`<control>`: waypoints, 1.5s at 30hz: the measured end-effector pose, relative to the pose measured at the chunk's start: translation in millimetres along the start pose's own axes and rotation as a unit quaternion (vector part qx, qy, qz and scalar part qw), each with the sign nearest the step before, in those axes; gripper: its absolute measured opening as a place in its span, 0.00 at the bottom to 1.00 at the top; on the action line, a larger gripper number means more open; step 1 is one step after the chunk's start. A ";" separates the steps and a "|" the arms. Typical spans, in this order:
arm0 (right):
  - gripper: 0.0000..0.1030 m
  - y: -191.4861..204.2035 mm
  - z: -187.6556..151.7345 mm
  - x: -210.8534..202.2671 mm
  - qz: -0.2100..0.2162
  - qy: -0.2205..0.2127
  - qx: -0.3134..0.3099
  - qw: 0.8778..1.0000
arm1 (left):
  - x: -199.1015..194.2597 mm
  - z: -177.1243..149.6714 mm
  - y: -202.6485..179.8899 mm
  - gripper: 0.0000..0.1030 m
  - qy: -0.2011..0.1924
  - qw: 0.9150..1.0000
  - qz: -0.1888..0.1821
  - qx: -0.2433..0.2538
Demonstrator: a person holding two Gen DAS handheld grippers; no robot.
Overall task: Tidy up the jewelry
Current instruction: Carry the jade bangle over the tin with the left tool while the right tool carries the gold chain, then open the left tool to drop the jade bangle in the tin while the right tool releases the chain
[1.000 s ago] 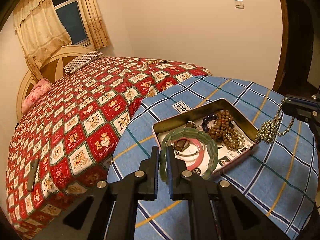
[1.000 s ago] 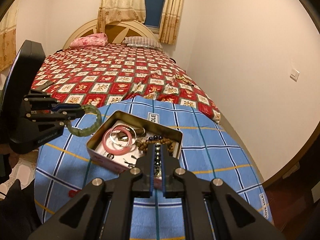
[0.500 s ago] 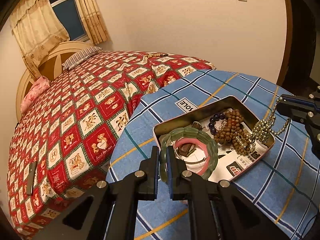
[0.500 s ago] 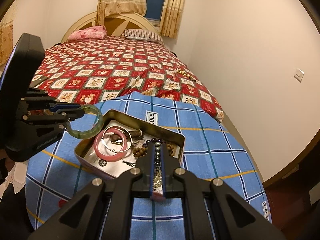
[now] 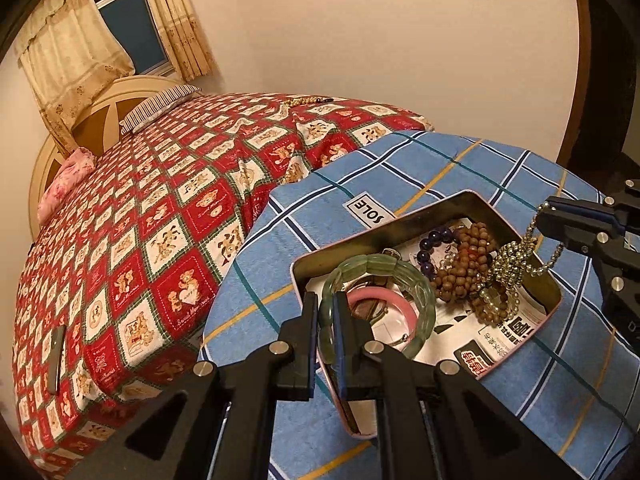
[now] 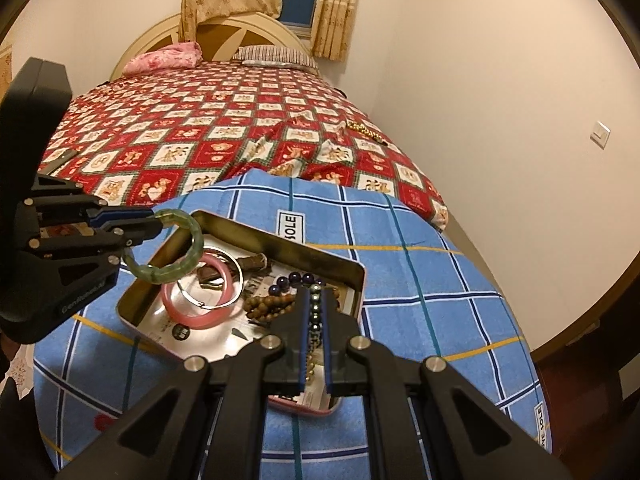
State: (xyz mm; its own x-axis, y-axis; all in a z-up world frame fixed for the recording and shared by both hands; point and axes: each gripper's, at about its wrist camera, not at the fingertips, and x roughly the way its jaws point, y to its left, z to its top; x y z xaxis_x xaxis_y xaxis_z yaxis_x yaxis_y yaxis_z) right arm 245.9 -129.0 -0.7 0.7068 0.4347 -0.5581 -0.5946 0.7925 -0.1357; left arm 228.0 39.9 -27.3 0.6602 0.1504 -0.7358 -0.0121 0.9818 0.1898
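Holding both pieces over the tin, so the step looks like lowering them in w/o tangling.

Left wrist view: left gripper [image 5: 327,322] is pinched narrow on the green bangle [image 5: 400,276], which hangs over the tin's [image 5: 424,212] near-left corner, above the pink bangle [image 5: 394,302]. Wood beads [image 5: 466,268] and dark purple beads [image 5: 434,240] lie further in. Right gripper [image 5: 552,222] comes in from the right edge, clamped on a metal bead chain [image 5: 510,264] whose loose loops droop onto the wood beads. To do it well, I'd set the bangle flat by the pink one and let go only once it rests; chain should go down in a free patch, not on the beads.

Right wrist view: chain [image 6: 315,320] runs between the right gripper's pads [image 6: 305,340], jaws nearly closed on it. Left gripper [image 6: 154,222] grips the bangle [image 6: 188,248] at the tin's [image 6: 280,240] left rim, tilted. A thin silver hoop [image 6: 224,280] overlaps the pink bangle.

Hard to see: chain's lower end is hidden behind the right fingers; tin's near wall is cut off by both grippers; small brown bits under the hoop can't be identified. Blue check cloth [image 6: 420,280] covers the table.
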 end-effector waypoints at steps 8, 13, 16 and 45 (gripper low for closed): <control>0.07 -2.8 1.6 16.1 -0.005 0.010 0.002 1.000 | 12.6 3.9 -6.4 0.06 0.009 1.000 0.001 0.003; 0.07 -5.4 1.8 21.8 -0.007 0.013 0.008 1.000 | 19.4 4.1 -8.5 0.06 0.015 1.000 0.001 0.005; 0.07 -5.1 1.1 25.7 -0.005 0.018 0.008 1.000 | 22.5 3.4 -9.5 0.06 0.018 1.000 0.002 0.005; 0.48 -3.6 -18.5 39.4 -0.017 0.039 0.008 0.999 | 22.5 -6.3 -10.0 0.68 0.020 1.000 0.003 -0.004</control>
State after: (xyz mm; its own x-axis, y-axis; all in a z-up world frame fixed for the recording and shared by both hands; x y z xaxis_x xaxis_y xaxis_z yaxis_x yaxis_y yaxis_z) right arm 268.8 -122.7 -37.4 0.6938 0.3732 -0.6160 -0.5638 0.8135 -0.1422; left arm 238.2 34.2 -49.8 0.6297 0.1612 -0.7599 -0.0224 0.9816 0.1897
